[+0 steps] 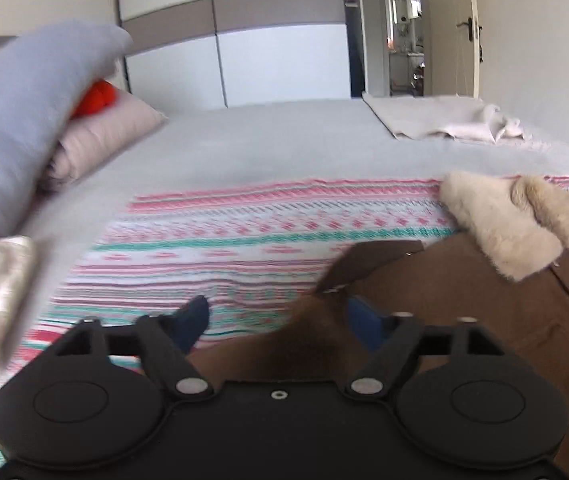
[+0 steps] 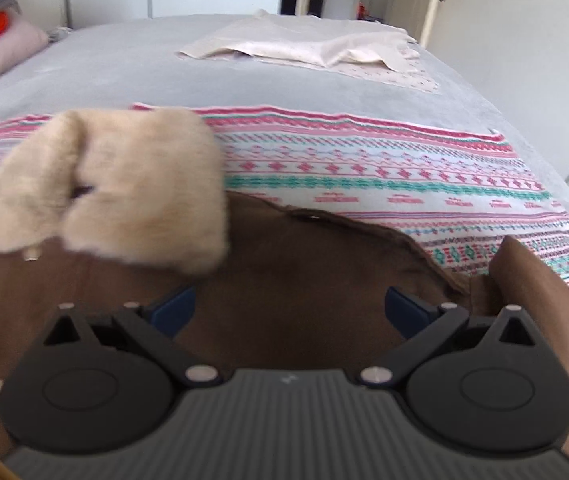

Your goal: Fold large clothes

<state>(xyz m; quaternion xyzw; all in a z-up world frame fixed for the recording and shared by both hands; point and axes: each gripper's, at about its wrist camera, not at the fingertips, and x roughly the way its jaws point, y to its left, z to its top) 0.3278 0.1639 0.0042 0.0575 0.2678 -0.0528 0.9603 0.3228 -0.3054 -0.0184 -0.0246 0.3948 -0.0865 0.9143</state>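
Note:
A brown coat point(image 1: 464, 304) with a cream fur collar point(image 1: 516, 220) lies on a pink, white and teal patterned blanket point(image 1: 244, 232) on the bed. My left gripper point(image 1: 280, 316) is open, its blue fingers either side of a raised brown fold at the coat's left edge. In the right wrist view the coat point(image 2: 304, 280) fills the foreground with the fur collar point(image 2: 124, 184) at the left. My right gripper point(image 2: 288, 308) is open wide just above the brown fabric, holding nothing.
A grey bedspread point(image 1: 284, 136) covers the bed. A cream cloth point(image 1: 444, 120) lies crumpled at the far end, also in the right wrist view point(image 2: 304, 44). Pillows point(image 1: 96, 140), a grey cushion point(image 1: 24, 120) and an orange item point(image 1: 96, 98) sit left. Wardrobe and open door behind.

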